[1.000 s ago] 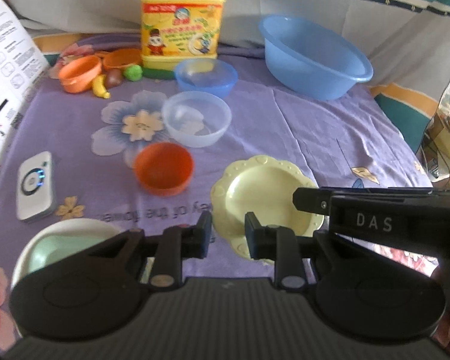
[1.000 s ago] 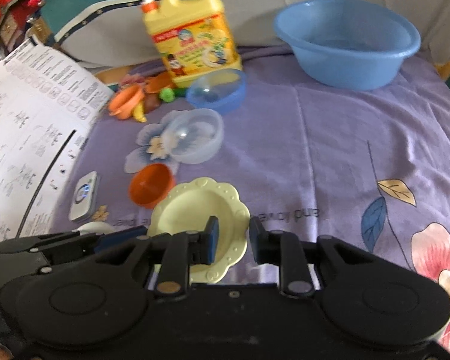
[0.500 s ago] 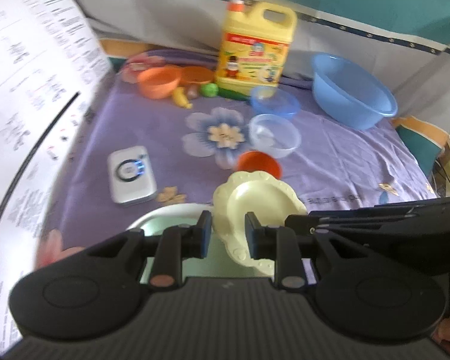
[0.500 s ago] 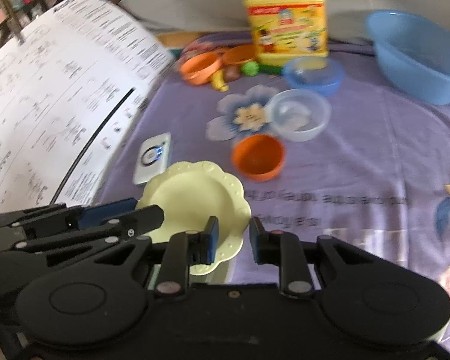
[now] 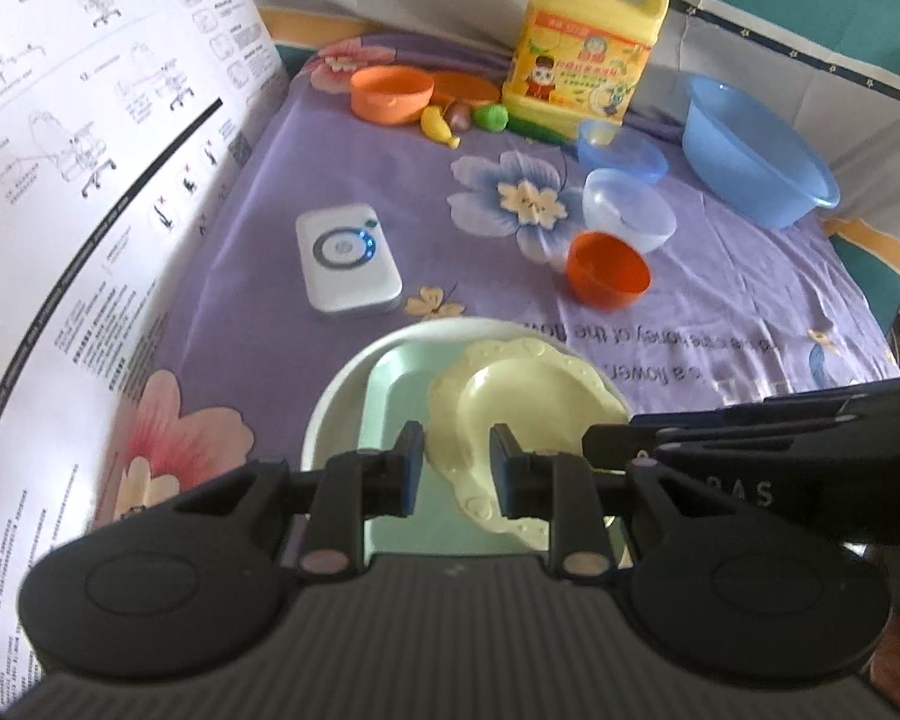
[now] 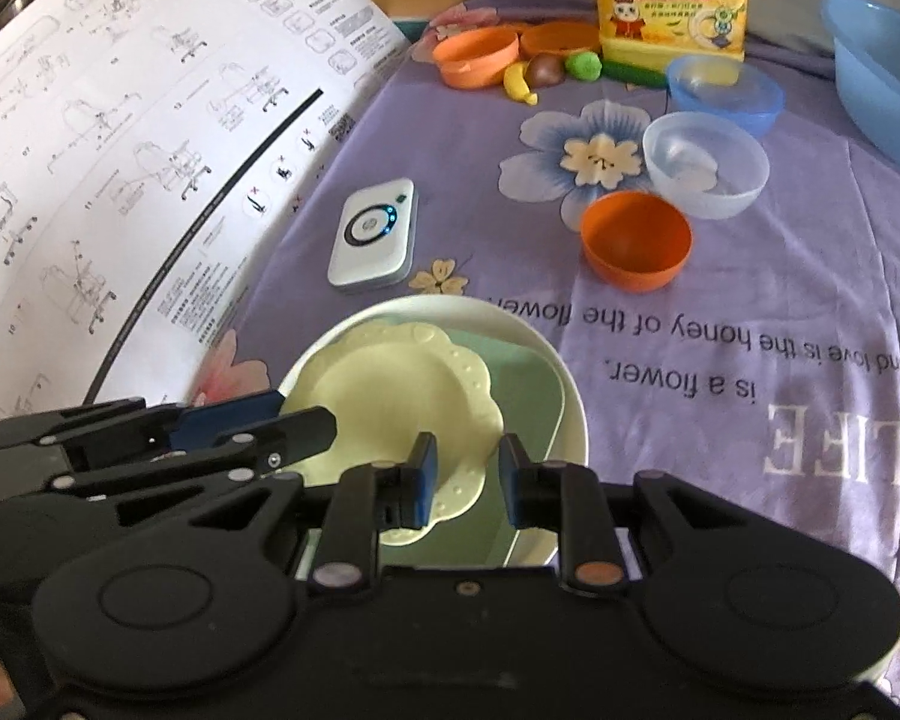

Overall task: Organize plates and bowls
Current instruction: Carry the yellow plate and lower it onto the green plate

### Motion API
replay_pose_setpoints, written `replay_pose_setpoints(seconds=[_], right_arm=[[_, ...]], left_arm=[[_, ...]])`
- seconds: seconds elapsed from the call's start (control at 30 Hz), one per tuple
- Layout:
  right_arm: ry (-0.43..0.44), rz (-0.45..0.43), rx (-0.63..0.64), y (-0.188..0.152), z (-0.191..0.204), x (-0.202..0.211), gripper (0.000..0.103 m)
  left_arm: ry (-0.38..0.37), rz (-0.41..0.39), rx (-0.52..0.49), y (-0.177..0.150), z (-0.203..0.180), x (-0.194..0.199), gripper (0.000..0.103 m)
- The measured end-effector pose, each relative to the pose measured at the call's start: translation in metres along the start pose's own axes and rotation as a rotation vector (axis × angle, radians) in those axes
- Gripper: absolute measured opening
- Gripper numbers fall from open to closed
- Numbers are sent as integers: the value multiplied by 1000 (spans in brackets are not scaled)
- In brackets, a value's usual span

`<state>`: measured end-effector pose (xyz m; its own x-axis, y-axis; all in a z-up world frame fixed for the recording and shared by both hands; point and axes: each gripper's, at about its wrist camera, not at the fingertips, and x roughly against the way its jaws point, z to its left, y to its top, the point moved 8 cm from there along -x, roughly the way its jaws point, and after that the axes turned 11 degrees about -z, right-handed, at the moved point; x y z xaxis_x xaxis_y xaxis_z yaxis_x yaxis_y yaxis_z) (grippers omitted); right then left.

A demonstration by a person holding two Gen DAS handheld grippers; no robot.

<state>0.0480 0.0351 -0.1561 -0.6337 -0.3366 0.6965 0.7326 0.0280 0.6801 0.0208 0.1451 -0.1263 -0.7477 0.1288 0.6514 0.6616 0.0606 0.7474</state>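
Observation:
A pale yellow scalloped plate [image 5: 522, 396] [image 6: 390, 396] hangs tilted just over a white round plate [image 5: 330, 414] [image 6: 564, 396] that has a green square plate [image 5: 390, 396] [image 6: 522, 384] in it. My left gripper [image 5: 453, 468] is shut on the yellow plate's near rim. My right gripper [image 6: 465, 480] is shut on the rim at the opposite side. An orange bowl [image 5: 609, 270] [image 6: 636, 240], a clear bowl [image 5: 627, 210] [image 6: 705, 162] and a small blue bowl [image 5: 621, 150] [image 6: 723, 90] stand in a row beyond.
A large printed sheet [image 5: 90, 180] [image 6: 120, 150] rises along the left. A white device [image 5: 348, 267] [image 6: 378, 234] lies just past the stack. At the back are a yellow detergent jug [image 5: 582, 60], a blue basin [image 5: 756, 150], an orange dish [image 5: 393, 93] and toy fruit [image 5: 438, 126].
Both grippers have carried the yellow plate leftward, from beside the orange bowl to above the white plate with the green plate. Their jaws have kept the same gap.

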Motion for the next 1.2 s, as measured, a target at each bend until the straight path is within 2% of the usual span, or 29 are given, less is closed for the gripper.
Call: replay_pose_setpoints(seconds=[0.7, 0.93, 1.03, 1.13, 1.2], right_arm=[[8, 53, -11, -9, -3, -27, 23], [21, 60, -25, -9, -4, -35, 25], [35, 60, -33, -10, -4, -36, 30], [43, 53, -42, -9, -4, -35, 33], [45, 40, -63, -6, -8, -31, 41]], left_arm=[[6, 85, -9, -19, 10, -32, 23], [16, 98, -10, -20, 10, -38, 23], [16, 99, -7, -21, 10, -40, 23], [33, 86, -7, -18, 11, -38, 26], [49, 68, 0, -15, 16, -34, 38]])
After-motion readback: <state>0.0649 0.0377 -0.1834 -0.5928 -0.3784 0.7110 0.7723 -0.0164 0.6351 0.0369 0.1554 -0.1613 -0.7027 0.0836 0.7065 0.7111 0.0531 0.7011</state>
